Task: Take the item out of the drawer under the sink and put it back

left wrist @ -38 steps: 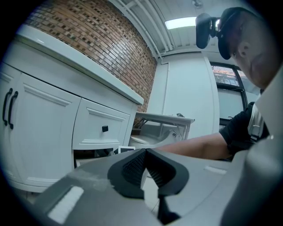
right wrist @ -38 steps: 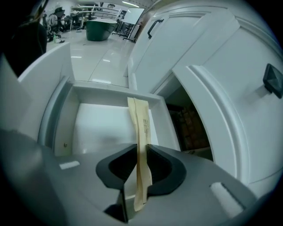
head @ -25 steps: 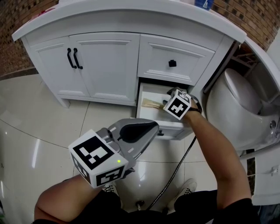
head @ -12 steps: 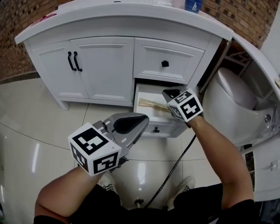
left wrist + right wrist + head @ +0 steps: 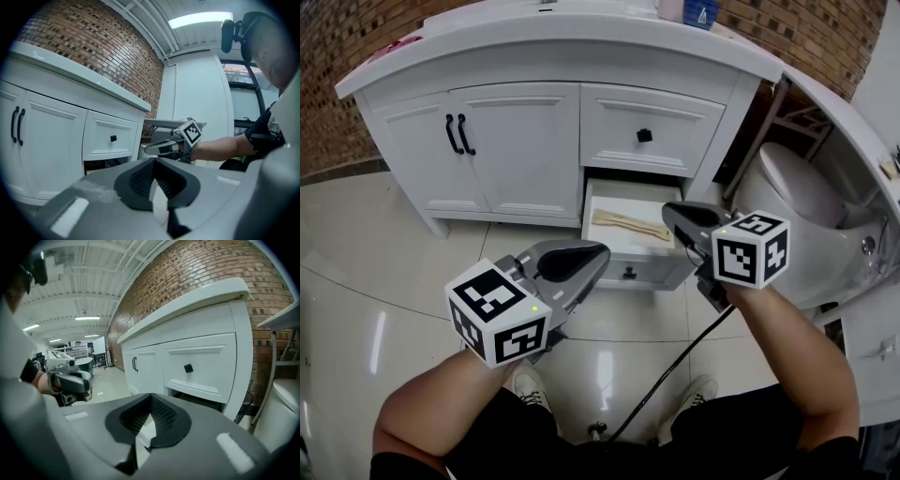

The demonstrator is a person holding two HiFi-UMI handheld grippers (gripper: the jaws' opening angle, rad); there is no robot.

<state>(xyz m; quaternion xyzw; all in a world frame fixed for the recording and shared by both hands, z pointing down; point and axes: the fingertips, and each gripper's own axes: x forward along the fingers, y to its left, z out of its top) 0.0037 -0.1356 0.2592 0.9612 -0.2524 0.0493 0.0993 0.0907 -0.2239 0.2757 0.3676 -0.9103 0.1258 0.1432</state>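
Under the white sink cabinet (image 5: 516, 141), the open drawer (image 5: 652, 272) holds a thin tan strip (image 5: 628, 225) lying flat, probably light and bendy, best pinched near one end, while the left tongs (image 5: 600, 252) and right tongs (image 5: 668, 213) are closed, holding nothing.

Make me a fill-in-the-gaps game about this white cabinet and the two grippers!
1. The lower drawer is ___.
2. The tan item lies ___ that drawer.
3. The knob on the upper drawer is coloured ___.
4. The right gripper and the left gripper each hold ___.
Missing words: open; inside; black; nothing.
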